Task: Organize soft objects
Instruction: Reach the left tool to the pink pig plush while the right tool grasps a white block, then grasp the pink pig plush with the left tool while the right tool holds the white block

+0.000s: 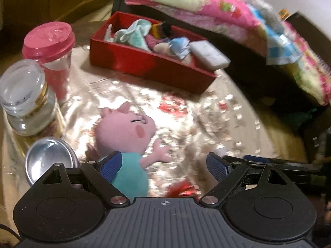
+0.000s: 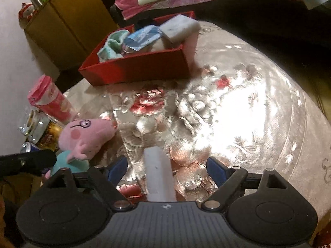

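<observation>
A pink pig plush (image 1: pixel 126 128) in a teal shirt lies on the shiny flowered tablecloth (image 1: pixel 186 124). My left gripper (image 1: pixel 163 166) stands open over it, its left pad beside the teal body and the plush's arm between the fingers. In the right wrist view the pig plush (image 2: pixel 86 134) lies at the left. My right gripper (image 2: pixel 166 170) is open around a white oblong block (image 2: pixel 158 173) that lies on the cloth, with neither pad touching it. A red box (image 1: pixel 153 66) (image 2: pixel 140 68) at the back holds a mint cloth, a blue-white cloth and a white sponge (image 1: pixel 209 54).
A pink-lidded cup (image 1: pixel 51 41), a glass jar (image 1: pixel 26 103) and a metal can (image 1: pixel 49 157) stand left of the plush. A bed with a pink quilt (image 1: pixel 227 14) runs behind the table. A wooden cabinet (image 2: pixel 68 20) stands at the back left.
</observation>
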`<state>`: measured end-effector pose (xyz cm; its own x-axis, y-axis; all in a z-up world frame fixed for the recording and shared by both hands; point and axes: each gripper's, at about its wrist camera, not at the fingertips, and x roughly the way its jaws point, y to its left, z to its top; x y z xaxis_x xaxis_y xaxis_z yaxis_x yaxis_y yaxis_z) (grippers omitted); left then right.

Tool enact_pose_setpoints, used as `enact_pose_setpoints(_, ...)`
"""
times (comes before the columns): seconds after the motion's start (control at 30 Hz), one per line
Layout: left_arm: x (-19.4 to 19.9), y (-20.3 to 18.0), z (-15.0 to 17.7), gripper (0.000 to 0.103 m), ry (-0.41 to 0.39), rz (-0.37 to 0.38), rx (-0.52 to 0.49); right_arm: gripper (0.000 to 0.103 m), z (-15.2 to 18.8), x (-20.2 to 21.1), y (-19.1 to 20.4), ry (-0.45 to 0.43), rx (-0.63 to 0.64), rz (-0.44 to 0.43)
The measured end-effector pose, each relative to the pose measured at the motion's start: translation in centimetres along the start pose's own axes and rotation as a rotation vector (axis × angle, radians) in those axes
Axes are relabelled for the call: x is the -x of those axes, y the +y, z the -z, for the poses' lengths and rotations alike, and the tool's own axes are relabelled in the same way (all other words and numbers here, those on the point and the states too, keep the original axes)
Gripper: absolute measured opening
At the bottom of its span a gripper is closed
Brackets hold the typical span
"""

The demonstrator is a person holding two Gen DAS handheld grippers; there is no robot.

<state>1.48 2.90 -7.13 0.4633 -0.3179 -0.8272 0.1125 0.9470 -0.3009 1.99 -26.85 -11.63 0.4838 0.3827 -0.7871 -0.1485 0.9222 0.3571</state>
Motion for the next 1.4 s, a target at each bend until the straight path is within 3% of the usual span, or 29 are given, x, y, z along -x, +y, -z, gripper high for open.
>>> enact_pose_setpoints(0.07,-0.4,-0.6,0.0,0.088,-0.005,-0.059,-0.039,0.057,0.2,-0.4,-0.2,0.020,0.002,-0.001)
enact_pose_setpoints(0.23,-2.1,-2.8,-0.4,0.093,0.009,-0.107,-0.112,0.057,0.3,-1.5,0.2,0.038,0.034,0.008)
enact_pose_setpoints(0.4,-3.7,-4.8,-0.5,0.089,0.042,-0.112,-0.177,0.057,0.3,-1.7,0.3,0.041,0.042,0.003)
enact_pose_setpoints(0.5,-4.7,-5.1,-0.5,0.088,0.075,-0.128,-0.167,0.056,0.5,-1.9,0.0,0.053,0.037,0.025)
enact_pose_setpoints(0.53,-5.0,-5.1,-0.5,0.088,0.090,-0.107,-0.156,0.056,0.5,-2.0,-0.2,0.058,0.035,0.035)
enact_pose_setpoints(0.57,-5.0,-5.0,-0.5,0.083,0.108,-0.034,-0.131,0.056,0.5,-2.0,-0.5,0.060,0.030,0.038)
enact_pose_setpoints(0.6,-4.8,-5.0,-0.5,0.067,0.128,0.069,-0.096,0.056,0.4,-1.8,-0.8,0.055,0.016,0.035)
enact_pose_setpoints(0.63,-4.5,-5.0,-0.6,0.064,0.139,0.143,-0.072,0.057,0.3,-1.4,-1.3,0.041,-0.009,0.029)
enact_pose_setpoints(0.7,-3.5,-5.1,-0.8,0.079,0.095,0.177,-0.079,0.057,0.0,-0.6,-2.3,0.010,-0.050,0.030)
enact_pose_setpoints(0.83,-0.7,-3.8,-1.8,0.086,-0.050,0.100,-0.082,0.057,-0.6,0.7,-4.3,-0.033,-0.146,0.024)
enact_pose_setpoints(1.0,-2.1,-2.6,-1.7,0.087,0.019,-0.089,-0.043,0.057,-0.2,0.0,-3.8,0.012,-0.132,0.001)
enact_pose_setpoints(1.23,-5.4,-5.4,-0.3,0.097,0.072,-0.281,-0.223,0.057,1.0,-1.2,0.1,0.040,0.105,0.057)
enact_pose_setpoints(1.4,-6.5,-6.2,-0.9,0.097,0.079,-0.356,-0.270,0.057,1.1,-1.9,-0.2,0.061,0.122,0.095)
